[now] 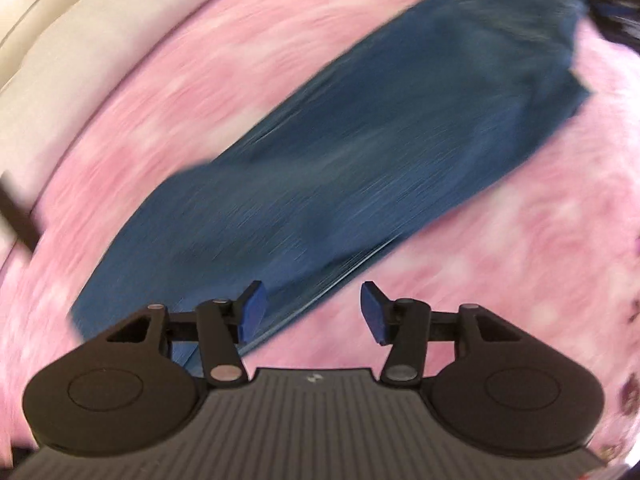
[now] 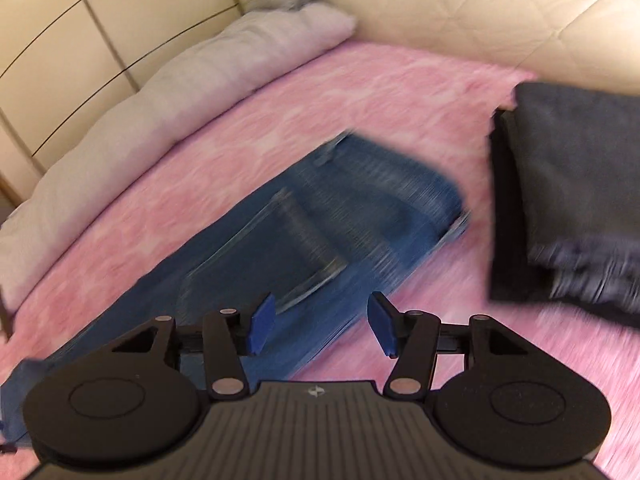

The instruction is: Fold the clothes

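A pair of blue jeans lies folded lengthwise on the pink blanket, running from lower left to upper right in the blurred left wrist view. My left gripper hovers above the near end of the jeans, open, with nothing between its blue pads. In the right wrist view the jeans show a back pocket and the waistband at their far end. My right gripper hangs over their lower edge, open and empty.
A folded dark grey garment lies on the pink blanket to the right of the jeans. A pale grey pillow lines the bed's far side. Beyond it stand a cream wardrobe and a cream padded headboard.
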Demonstrator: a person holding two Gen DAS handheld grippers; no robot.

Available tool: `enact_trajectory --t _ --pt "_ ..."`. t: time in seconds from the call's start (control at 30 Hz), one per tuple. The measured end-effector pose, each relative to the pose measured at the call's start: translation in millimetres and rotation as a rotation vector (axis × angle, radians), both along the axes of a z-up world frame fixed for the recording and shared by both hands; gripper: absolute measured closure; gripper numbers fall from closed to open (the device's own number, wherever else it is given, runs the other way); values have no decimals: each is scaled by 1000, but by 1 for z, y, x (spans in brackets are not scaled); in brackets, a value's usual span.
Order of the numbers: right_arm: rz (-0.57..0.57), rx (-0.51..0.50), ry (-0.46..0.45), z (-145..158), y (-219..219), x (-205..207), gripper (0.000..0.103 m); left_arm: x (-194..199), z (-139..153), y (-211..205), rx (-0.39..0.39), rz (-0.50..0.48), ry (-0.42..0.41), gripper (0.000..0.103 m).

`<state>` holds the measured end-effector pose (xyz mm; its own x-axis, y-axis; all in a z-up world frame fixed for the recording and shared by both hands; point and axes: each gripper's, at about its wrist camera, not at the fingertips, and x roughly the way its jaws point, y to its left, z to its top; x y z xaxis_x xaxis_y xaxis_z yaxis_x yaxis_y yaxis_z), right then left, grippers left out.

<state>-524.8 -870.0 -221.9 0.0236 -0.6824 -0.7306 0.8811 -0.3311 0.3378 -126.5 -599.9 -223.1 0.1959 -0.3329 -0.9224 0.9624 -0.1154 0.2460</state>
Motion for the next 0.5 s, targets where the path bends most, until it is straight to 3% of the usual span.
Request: enact_trajectory --t 0.13,0.27,0.37,0.5 --pt "148 34 -15 1 5 66 47 40 -10 35 17 14 -150 56" --pt "274 33 0 8 0 142 47 73 -35 63 38 -119 -292 62" --pt "310 23 27 16 0 193 46 100 -56 76 19 -202 -362 67" --pt "342 36 53 18 4 261 39 123 -78 87 -25 -384 -430 70"
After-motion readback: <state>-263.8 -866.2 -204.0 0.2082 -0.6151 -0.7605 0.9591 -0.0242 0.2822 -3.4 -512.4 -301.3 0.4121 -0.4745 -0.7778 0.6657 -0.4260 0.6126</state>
